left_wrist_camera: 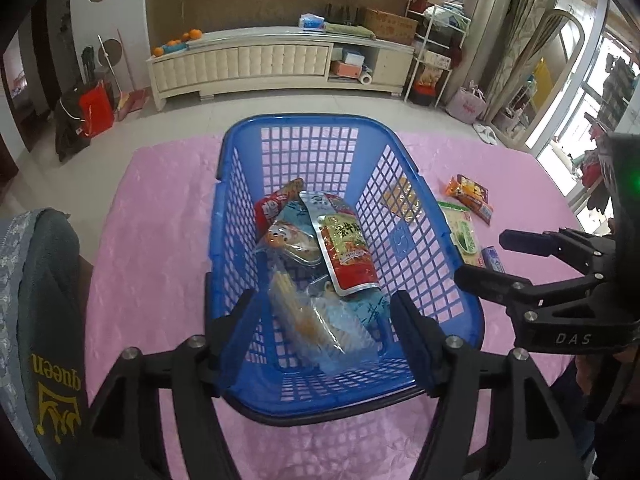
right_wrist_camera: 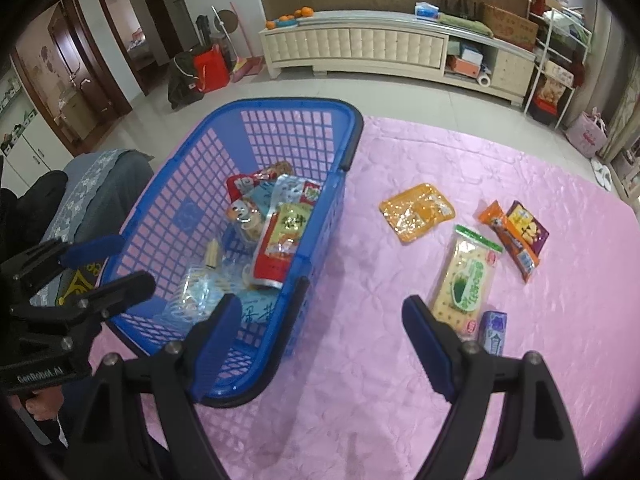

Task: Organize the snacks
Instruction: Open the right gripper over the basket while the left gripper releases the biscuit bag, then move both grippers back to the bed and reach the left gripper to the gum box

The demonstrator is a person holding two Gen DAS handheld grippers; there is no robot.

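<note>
Straddling basket point(left_wrist_camera: 320, 396) rim, left gripper point(left_wrist_camera: 324, 336) jaws spread, snacks point(left_wrist_camera: 344, 252) beyond

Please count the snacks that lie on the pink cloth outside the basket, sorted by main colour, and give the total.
Orange: 2, a clear-fronted pouch and a slim bar
Green and cream: 1, a cracker pack
Purple: 1, a packet
Lilac: 1, a small box
Total: 5 on the cloth, all to the right of the basket.

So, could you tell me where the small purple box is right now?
In the right wrist view, the small purple box lies on the pink tablecloth, right of the blue basket, beside the green cracker pack's near end.
</note>
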